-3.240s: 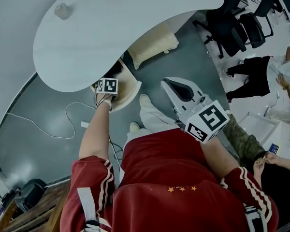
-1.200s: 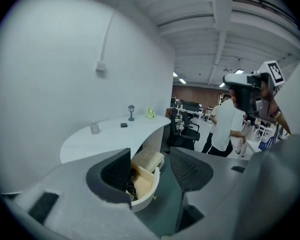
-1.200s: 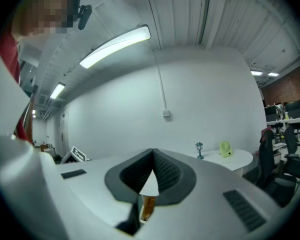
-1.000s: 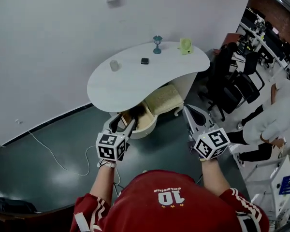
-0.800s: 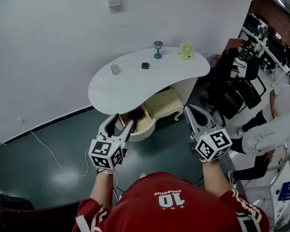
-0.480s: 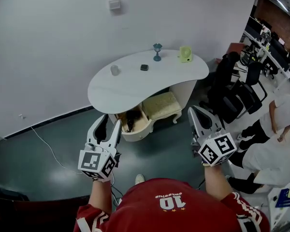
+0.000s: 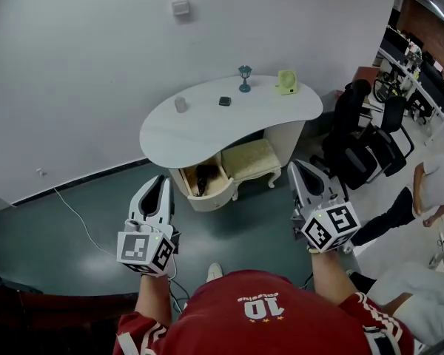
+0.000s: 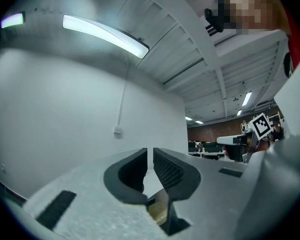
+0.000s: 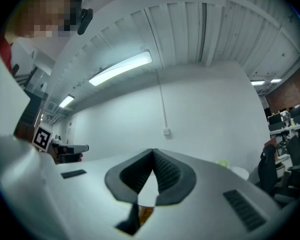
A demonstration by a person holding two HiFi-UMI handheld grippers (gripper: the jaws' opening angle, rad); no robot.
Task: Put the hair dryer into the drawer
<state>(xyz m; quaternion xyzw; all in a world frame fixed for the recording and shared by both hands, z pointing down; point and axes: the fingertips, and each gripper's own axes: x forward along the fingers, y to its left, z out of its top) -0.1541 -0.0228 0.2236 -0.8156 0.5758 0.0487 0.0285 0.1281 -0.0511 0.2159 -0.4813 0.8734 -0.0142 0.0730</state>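
The left tongs (image 7: 160, 179) have pulled back from the drawer (image 7: 205, 201) they stood over a second ago, and their jaws, wide then, are closing to a narrow slit with nothing between them. The right tongs (image 7: 300, 166) are pinched tip to tip, empty, out over bare floor.

The hair dryer (image 7: 206, 174) lies inside the open drawer under the counter's (image 7: 207, 128) front edge. It shows only as a dark lump, its shape hard to make out and its rear cut off by the counter top. The drawer is cream with a rounded front, and a padded cream stool (image 7: 249, 159) stands just beside it.

The counter is smooth, white and kidney-shaped. Along its back edge stand a pale cup (image 7: 180, 104), a small dark block (image 7: 224, 101), a teal lamp figure (image 7: 245, 78) and a yellow-green fan (image 7: 286, 81).

A thin cable (image 7: 74, 217) trails across the floor off the counter's left end, and black office chairs (image 7: 362, 143) crowd its right end. The floor between the person and the drawer lies open.
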